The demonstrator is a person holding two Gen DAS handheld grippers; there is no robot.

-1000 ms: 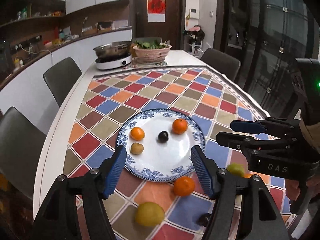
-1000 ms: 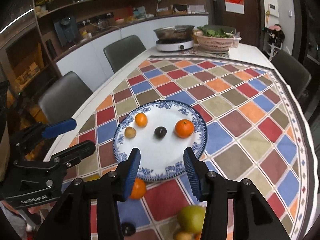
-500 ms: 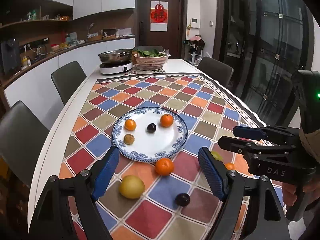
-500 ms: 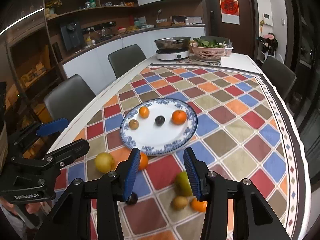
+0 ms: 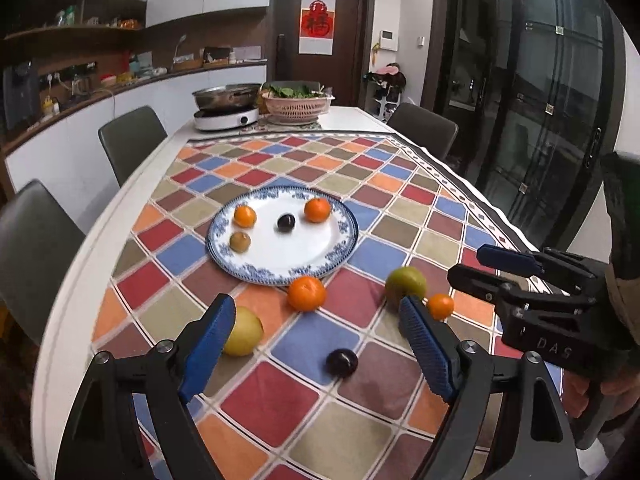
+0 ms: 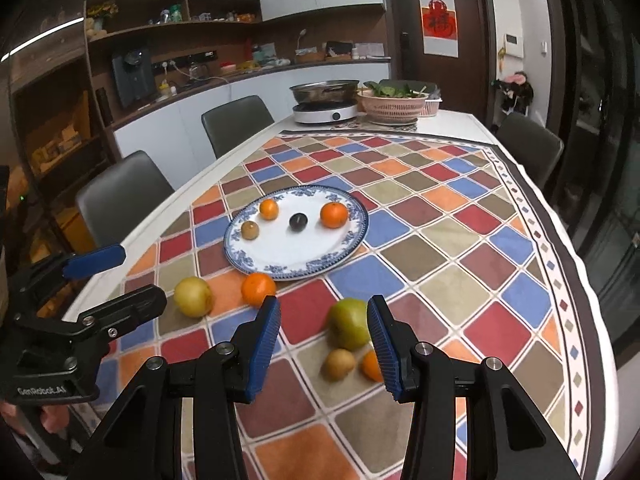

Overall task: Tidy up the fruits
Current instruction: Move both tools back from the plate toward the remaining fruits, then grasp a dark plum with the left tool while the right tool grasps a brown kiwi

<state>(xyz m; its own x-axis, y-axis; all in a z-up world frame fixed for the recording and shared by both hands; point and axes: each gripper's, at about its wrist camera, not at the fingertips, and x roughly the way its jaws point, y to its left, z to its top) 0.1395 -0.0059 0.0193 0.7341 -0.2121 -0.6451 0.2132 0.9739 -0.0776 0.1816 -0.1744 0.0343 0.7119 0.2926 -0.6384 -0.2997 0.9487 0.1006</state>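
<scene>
The left tongs [image 5: 316,344] are spread wide and hold nothing. The right tongs [image 6: 324,338] are likewise spread and empty above the checkered tablecloth [image 6: 440,240] on the tabletop [image 5: 72,304].

Plate: one blue-rimmed plate [image 5: 304,276] carries four fruits.
- Two oranges: a small orange [image 5: 244,216] at 10 o'clock and a larger orange [image 5: 317,210] at 1 o'clock.
- One dark plum [image 5: 286,222] near the plate's centre.
- One brown fruit [image 5: 240,241] at 9 o'clock.

Tablecloth, near side of the plate: six loose fruits.
- One loose orange [image 5: 306,293] just beside the plate rim at 6 o'clock.
- One yellow pear [image 5: 242,336], at 8 o'clock from that orange.
- One loose plum [image 5: 341,363] between the left tongs' fingertips as seen in the left wrist view.
- One green apple [image 6: 350,324] between the right tongs' fingers in the right wrist view.
- One tiny orange [image 5: 440,306] at 3 o'clock from the apple.
- One small brown fruit [image 6: 339,364], seen only in the right wrist view, just beside the apple at 6 o'clock.

Far end: one pan [image 6: 325,91] on one cooker [image 6: 325,113], and one pink basket [image 6: 392,106] of greens. Three chairs are visible.
</scene>
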